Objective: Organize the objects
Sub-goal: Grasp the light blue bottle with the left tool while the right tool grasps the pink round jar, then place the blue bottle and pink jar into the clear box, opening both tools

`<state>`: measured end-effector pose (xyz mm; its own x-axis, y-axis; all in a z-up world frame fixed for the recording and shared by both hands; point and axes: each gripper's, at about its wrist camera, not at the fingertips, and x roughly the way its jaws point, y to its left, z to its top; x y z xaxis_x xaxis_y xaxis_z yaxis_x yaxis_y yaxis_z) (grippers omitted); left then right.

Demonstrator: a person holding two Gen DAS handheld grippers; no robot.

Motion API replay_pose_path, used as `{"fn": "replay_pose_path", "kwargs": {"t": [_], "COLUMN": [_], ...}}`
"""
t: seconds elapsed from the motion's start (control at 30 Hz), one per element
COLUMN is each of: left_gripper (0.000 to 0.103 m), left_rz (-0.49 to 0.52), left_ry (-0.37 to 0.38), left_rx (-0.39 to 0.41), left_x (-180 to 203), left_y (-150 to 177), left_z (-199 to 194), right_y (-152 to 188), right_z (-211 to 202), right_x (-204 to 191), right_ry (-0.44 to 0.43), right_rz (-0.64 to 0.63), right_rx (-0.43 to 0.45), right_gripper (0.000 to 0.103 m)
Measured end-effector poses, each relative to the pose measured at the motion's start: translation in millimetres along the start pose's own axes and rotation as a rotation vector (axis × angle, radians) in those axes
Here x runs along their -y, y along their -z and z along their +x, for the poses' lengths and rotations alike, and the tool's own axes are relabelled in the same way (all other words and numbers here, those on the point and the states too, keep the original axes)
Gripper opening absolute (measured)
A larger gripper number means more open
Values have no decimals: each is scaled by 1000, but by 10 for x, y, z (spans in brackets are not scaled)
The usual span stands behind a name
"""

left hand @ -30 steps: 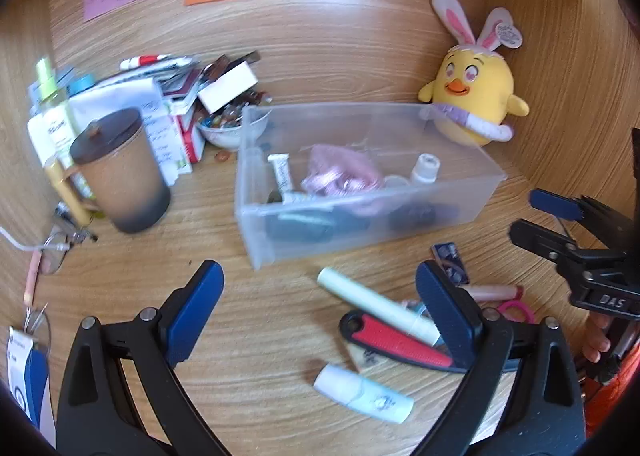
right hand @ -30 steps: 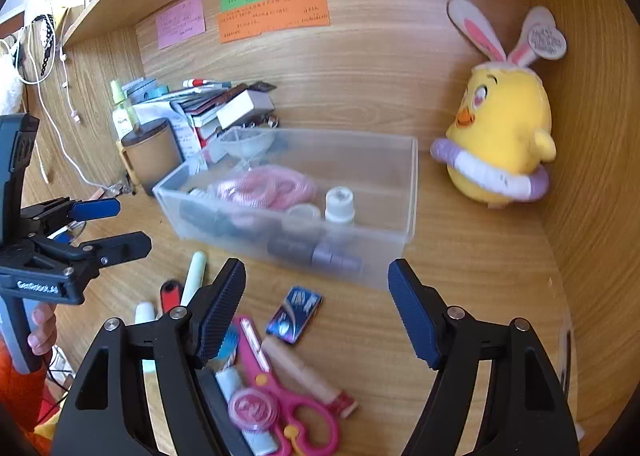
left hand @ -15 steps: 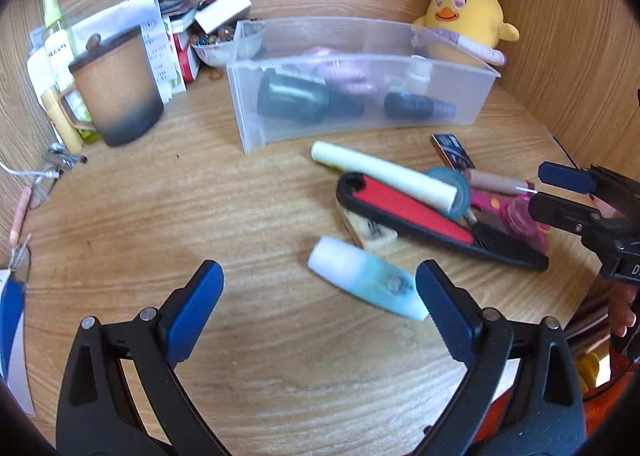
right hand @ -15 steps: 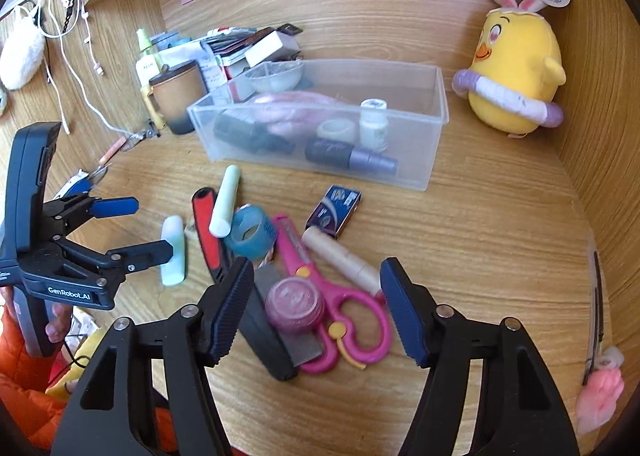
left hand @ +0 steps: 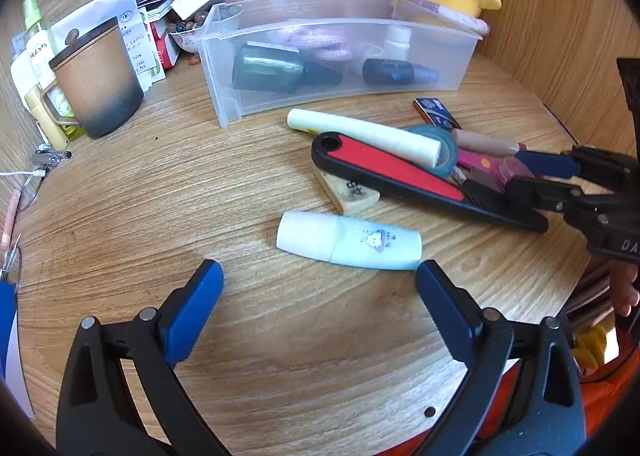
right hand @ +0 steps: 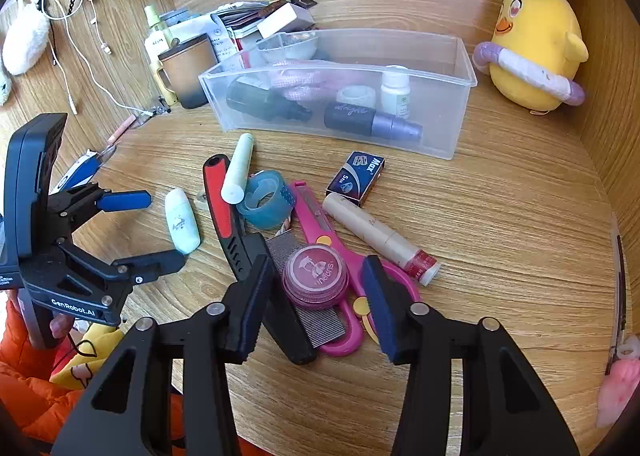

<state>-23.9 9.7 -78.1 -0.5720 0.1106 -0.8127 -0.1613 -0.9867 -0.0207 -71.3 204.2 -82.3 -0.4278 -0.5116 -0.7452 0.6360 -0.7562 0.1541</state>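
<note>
While your right claw (right hand: 316, 292) has just been closing: pink jar (right hand: 315, 276) between its pads, untouched.
Left claw (left hand: 318, 292): spread, just short of the pale tube (left hand: 348, 241).

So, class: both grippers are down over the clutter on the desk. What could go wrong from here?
The right gripper, its jaws just closing, straddles the pink round jar, which sits on the pink scissors and a comb; it may tip or drag them.

The left gripper, open, frames the pale blue tube; being round, it could roll away.
</note>
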Motion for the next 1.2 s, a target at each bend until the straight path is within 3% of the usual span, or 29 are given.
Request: {"fn": "replay_pose_path", "kwargs": {"t": [0.1, 0.23, 0.4, 0.73, 0.93, 1.2], "left_gripper": [98, 96, 74, 73, 73, 73], "left_rz": [-1, -8, -21, -83, -102, -134], "left_ry": [6, -2, -35, -59, -106, -91], "left_rx": [4, 13, 45, 72, 151, 263], "left_x": [11, 45, 23, -150, -229, -270], "left_y": [-20, -52, -82, -160, -314, -636], "left_z": [7, 41, 40, -48, -222, -409], "right_y": [-2, -4, -10, -114, -252, -536], "right_z": [3, -3, -17, -124, -207, -312], "right_x": [14, 33, 48, 63, 63, 193], "right_ry": [7, 4, 5, -1, 13, 28], "right_rz": [6, 12, 15, 19, 2, 46], "right_rx": [1, 5, 12, 62, 120, 201], "right_gripper": [33, 33, 33, 33, 33, 33]}}
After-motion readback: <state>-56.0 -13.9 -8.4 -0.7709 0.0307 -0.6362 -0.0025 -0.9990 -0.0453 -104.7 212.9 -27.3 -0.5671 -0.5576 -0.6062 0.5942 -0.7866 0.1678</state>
